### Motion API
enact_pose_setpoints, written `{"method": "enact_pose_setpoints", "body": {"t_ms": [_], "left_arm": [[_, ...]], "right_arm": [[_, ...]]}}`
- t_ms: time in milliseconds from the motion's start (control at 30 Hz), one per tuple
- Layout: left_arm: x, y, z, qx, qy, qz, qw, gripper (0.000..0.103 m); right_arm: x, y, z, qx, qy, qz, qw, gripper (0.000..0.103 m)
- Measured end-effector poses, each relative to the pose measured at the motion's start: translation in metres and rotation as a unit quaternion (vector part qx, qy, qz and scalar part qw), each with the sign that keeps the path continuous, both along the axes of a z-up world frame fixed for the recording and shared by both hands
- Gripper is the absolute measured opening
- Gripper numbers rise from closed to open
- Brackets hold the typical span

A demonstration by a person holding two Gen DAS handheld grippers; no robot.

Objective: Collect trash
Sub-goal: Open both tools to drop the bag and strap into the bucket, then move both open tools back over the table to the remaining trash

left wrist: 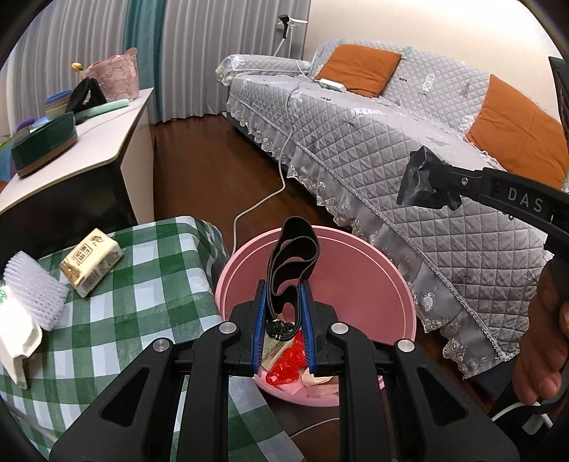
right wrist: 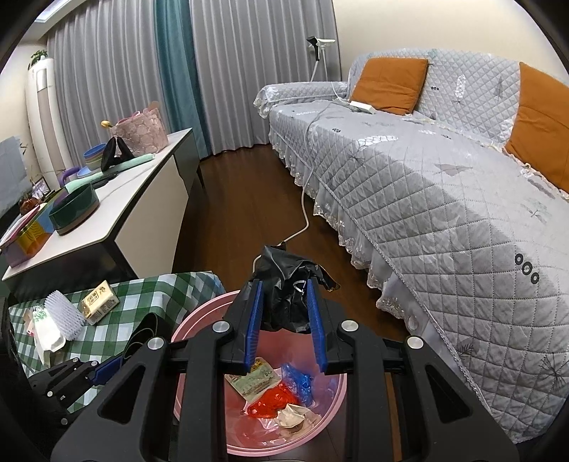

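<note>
The left gripper (left wrist: 282,309) clenched a looped black strap (left wrist: 295,256) over the pink bin (left wrist: 373,270), the right gripper (right wrist: 284,309) pinched a crumpled black bag (right wrist: 288,280) above its wrappers (right wrist: 270,394), beside the checked table (left wrist: 142,284).

Dark wood floor (right wrist: 249,199) runs between a sofa (right wrist: 444,184) under a grey quilted cover — orange cushions (right wrist: 387,85) against its back — and a white sideboard (right wrist: 117,209). Grey curtains (right wrist: 249,64) with a teal panel hang behind; the wall (right wrist: 409,25) is cream.
</note>
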State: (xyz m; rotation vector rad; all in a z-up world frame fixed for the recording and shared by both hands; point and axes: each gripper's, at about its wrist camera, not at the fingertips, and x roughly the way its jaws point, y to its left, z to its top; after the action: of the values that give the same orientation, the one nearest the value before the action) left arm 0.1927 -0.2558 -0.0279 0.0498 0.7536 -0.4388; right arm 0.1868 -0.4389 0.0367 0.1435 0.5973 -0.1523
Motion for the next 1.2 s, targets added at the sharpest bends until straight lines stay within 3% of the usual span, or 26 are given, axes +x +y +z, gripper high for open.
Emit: {"method": "enact_pose_setpoints", "body": {"t_ms": [133, 200, 233, 467, 733, 900, 1067, 1200], "left_arm": [[0.002, 0.000, 0.000, -0.008, 0.004, -0.002, 1.0000, 0.020], [0.001, -0.002, -0.001, -0.009, 0.006, -0.002, 0.9999, 0.045], [0.000, -0.003, -0.002, -0.007, 0.008, -0.004, 0.9999, 0.047], [-0.019, 0.020, -0.007, -0.004, 0.017, 0.004, 0.9998, 0.047], [-0.049, 0.081, 0.008, -0.005, 0.010, 0.027, 0.9996, 0.025], [-0.061, 0.133, 0.024, -0.008, 0.000, 0.056, 0.9984, 0.017], [-0.064, 0.193, 0.044, -0.003, -0.011, 0.086, 0.9962, 0.015], [-0.060, 0.234, 0.058, 0.005, -0.025, 0.112, 0.9934, 0.015]], "right_arm": [[0.000, -0.002, -0.001, 0.001, 0.001, -0.007, 1.000, 0.029], [0.000, -0.004, 0.000, -0.003, 0.001, -0.021, 1.000, 0.064], [0.000, -0.006, 0.000, 0.000, 0.001, -0.025, 1.000, 0.066], [-0.003, -0.006, 0.004, 0.006, -0.004, -0.030, 1.000, 0.066], [-0.006, 0.014, 0.010, 0.023, -0.015, -0.012, 1.000, 0.066], [-0.010, 0.042, 0.019, 0.035, -0.035, 0.016, 0.999, 0.058], [-0.011, 0.077, 0.025, 0.027, -0.053, 0.058, 0.997, 0.042], [-0.009, 0.102, 0.026, 0.025, -0.059, 0.091, 0.994, 0.038]]}}
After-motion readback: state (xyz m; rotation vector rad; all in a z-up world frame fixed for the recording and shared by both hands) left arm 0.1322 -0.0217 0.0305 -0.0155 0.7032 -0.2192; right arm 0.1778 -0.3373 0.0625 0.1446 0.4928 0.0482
